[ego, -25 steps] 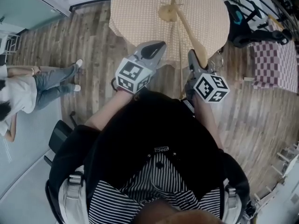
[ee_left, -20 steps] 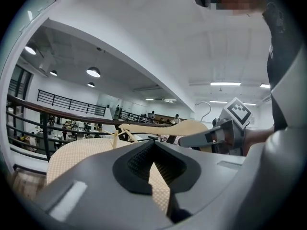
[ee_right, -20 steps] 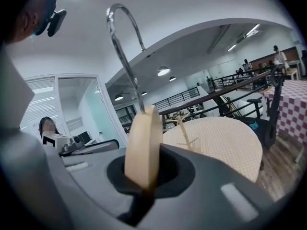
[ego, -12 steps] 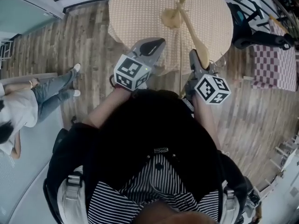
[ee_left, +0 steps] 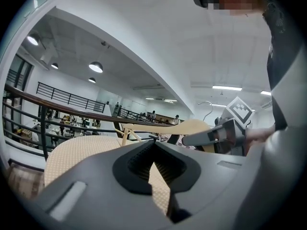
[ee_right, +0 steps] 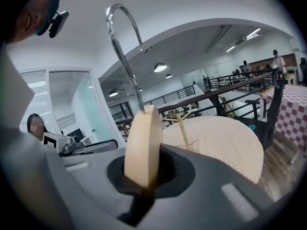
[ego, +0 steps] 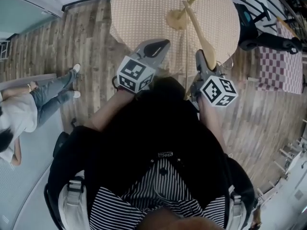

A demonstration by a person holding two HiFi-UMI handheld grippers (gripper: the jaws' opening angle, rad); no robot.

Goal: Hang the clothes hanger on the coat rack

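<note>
A small wooden coat rack (ego: 176, 18) stands on a round table under a beige cloth (ego: 139, 13). My right gripper (ego: 201, 56) is shut on the thick end of a wooden clothes hanger (ego: 196, 30), which reaches out over the table toward the rack. In the right gripper view the hanger (ee_right: 142, 147) stands edge-on between the jaws, its metal hook (ee_right: 122, 42) curving up, with the rack (ee_right: 182, 128) beyond. My left gripper (ego: 160, 44) hovers at the table's near edge, shut and empty. The left gripper view shows its tips (ee_left: 154, 145) together and the hanger (ee_left: 192, 127) to the right.
A black wheeled chair (ego: 259, 30) and a table with a checked cloth (ego: 283, 63) stand to the right on the wooden floor. A person (ego: 29, 95) stands at the left beside a glass partition. Dark railings (ee_left: 57, 109) run behind the table.
Both grippers have moved forward toward the round table, carrying the hanger closer to the rack. The person at the left has shifted a little.
</note>
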